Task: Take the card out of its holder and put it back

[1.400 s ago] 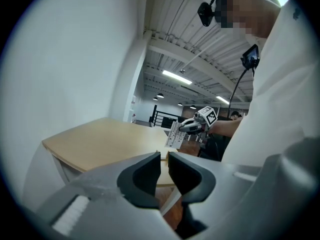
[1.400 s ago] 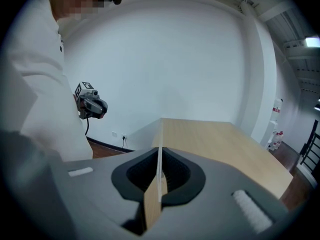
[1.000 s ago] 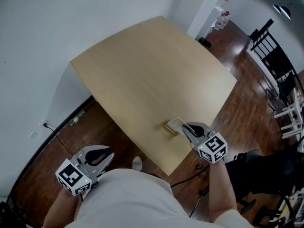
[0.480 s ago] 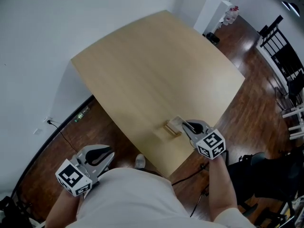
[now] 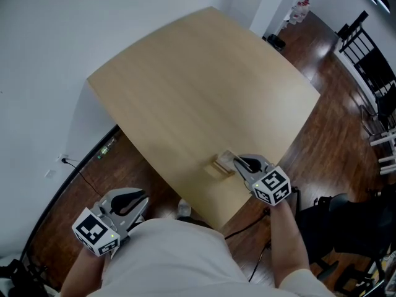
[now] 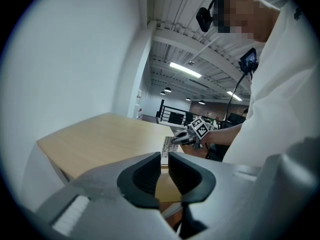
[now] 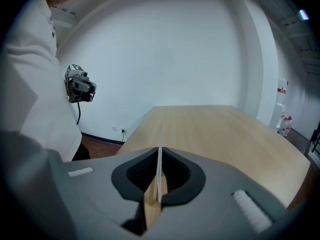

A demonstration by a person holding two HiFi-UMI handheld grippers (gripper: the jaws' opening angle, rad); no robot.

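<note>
Your right gripper [image 5: 239, 162] is clamped on the card [image 7: 159, 146]. Its pads press both faces, and the card stands upright and edge-on between them. Just under the pads the card's lower end meets the wooden holder [image 5: 218, 166]; whether it is seated in the slot cannot be told. The holder rests on the pale wooden table [image 5: 204, 85], close to the edge nearest you and toward its right corner.

Your left gripper [image 6: 164, 159] has its jaws drawn together with only a thin slit, and nothing sits between them. You hold it off the table, low by your left side, above the dark wood floor [image 5: 124, 159], well apart from the holder.
</note>
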